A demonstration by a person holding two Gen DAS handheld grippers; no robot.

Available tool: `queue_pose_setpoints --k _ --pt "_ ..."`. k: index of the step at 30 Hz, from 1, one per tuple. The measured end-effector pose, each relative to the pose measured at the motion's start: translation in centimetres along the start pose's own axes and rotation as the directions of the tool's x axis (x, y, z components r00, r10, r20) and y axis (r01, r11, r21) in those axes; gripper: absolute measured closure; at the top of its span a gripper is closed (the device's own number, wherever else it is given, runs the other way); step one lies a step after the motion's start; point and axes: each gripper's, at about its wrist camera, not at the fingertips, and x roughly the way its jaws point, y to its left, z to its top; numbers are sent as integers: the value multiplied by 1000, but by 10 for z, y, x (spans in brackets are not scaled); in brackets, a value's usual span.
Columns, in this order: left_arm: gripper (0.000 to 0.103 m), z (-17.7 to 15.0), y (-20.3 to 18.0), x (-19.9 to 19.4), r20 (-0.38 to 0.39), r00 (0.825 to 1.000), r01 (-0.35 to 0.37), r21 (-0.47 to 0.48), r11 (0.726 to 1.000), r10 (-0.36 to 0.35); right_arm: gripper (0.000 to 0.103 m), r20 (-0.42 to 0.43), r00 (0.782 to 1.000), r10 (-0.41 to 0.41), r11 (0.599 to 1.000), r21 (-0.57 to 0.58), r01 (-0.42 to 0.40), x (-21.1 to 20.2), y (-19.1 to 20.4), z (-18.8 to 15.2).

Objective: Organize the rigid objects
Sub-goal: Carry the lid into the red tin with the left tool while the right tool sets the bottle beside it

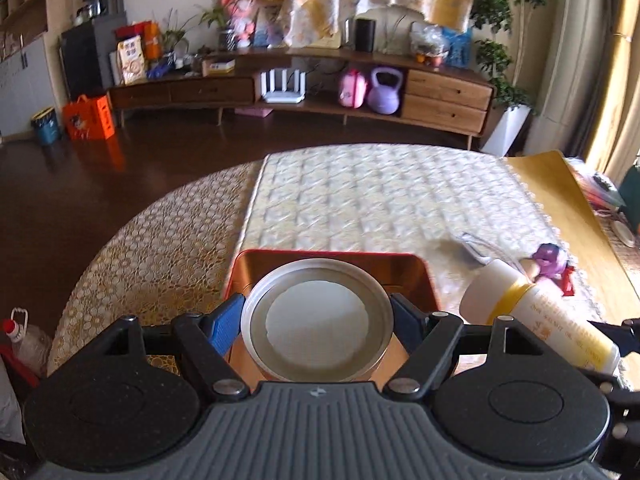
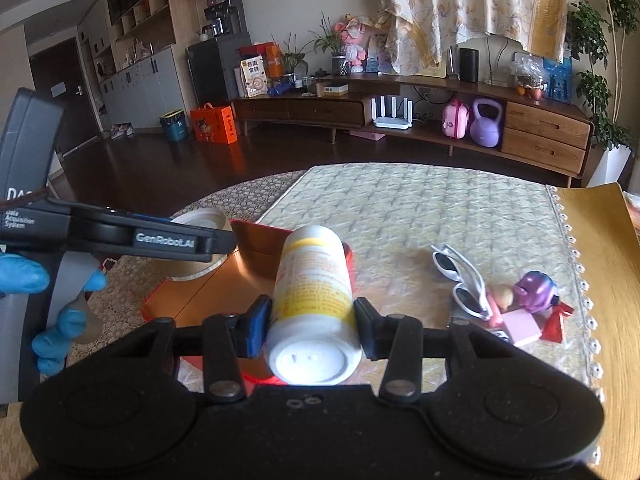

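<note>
My left gripper [image 1: 318,320] is shut on a round metal tin [image 1: 317,320] with a white centre and holds it over the red tray [image 1: 332,258]. My right gripper [image 2: 310,322] is shut on a white and yellow bottle [image 2: 314,300], lying along the fingers, over the tray's right rim [image 2: 348,254]. The bottle also shows in the left wrist view [image 1: 536,316], right of the tin. The left gripper and tin [image 2: 200,220] show at the left of the right wrist view.
White sunglasses [image 2: 460,280], a purple toy figure [image 2: 536,286], a pink block [image 2: 520,326] and a small red piece [image 2: 558,322] lie on the quilted cloth [image 2: 420,208] to the right. A yellow mat [image 2: 600,248] lies at the far right. The table edge curves at left.
</note>
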Motion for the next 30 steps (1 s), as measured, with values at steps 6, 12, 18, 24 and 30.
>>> queue_pose_setpoints --k 6,12,18,24,30 --pt "26 1 12 34 -40 999 -13 -12 1000 13 59 -28 999 -28 999 -41 27 39 19 6" --pt "26 8 21 64 -68 997 -48 -14 999 47 59 -61 997 -51 994 -100 45 74 35 9" --pt "26 14 22 85 -87 994 -61 -3 998 60 59 -86 994 -65 982 -183 48 97 54 8" --pt "26 13 14 92 -67 994 -87 59 994 91 59 -123 990 -75 970 -240 44 117 63 3" --pt "25 5 -4 89 -13 994 -106 144 984 109 59 -123 989 -82 961 -272 46 119 66 -4"
